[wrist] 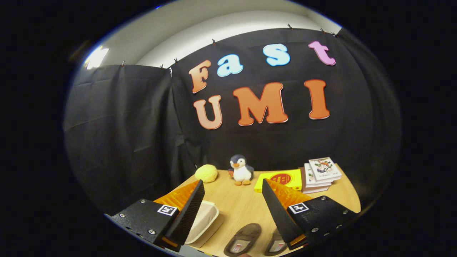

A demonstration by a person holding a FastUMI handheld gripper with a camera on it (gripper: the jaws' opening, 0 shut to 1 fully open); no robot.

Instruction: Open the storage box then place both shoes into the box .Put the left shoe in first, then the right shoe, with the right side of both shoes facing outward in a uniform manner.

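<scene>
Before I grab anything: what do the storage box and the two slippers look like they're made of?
Storage box: looks like cream matte plastic, smooth with rounded moulded edges.
Slippers: seemingly soft brown suede-like or felt fabric, with a dull, napped surface and paler insoles.
The gripper is open, its fingers apart above the table, holding nothing.

Two slippers [242,239], one box [204,221], one penguin [241,170].

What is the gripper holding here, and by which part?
Nothing. The gripper is open, its fingers spread above the table, with the two slippers lying below, untouched.
</scene>
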